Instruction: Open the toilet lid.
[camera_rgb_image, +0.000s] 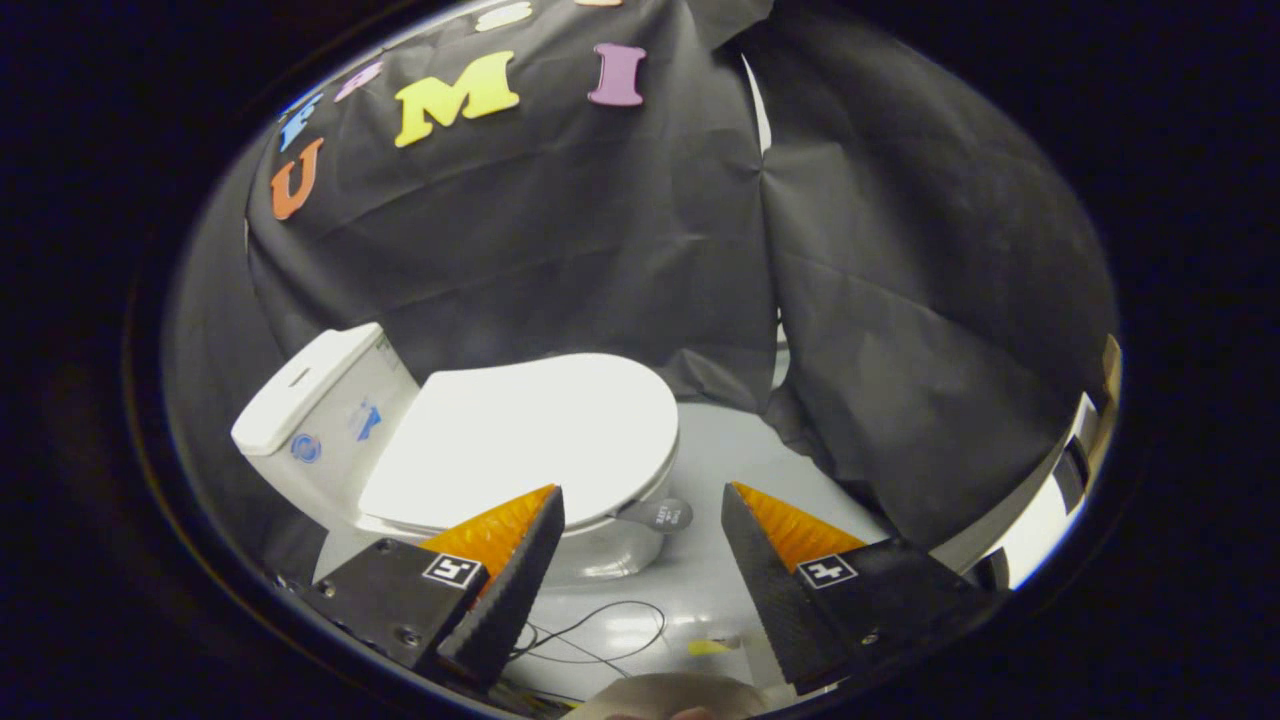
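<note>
Two fingers of the gripper (640, 500) are sitting spread wide apart at the bottom of the frame, released, gripping nothing. Each finger is carrying a small square marker (452, 570) on its base. The toilet (420, 460) is standing in the lower left centre, beyond the fingers and slightly left of the gap between them. Its toilet lid (520, 435) is lying down flat, closed, with the front edge pointing toward the frame's centre right. The left finger's tip is overlapping the lid's near rim in the picture; whether they are touching cannot be told. A small grey tab (660, 514) is sticking out under the lid's front edge, just between the two fingertips. The tank (300, 400) is sitting at the left, with blue stickers (365, 420) on its side. Black cloth wall (620, 250) is hanging behind everything across the upper frame. Thin black cable (600, 630) is lying looped on the pale floor (730, 450) at bottom centre, with a small yellow scrap (710, 647) just right of it.
</note>
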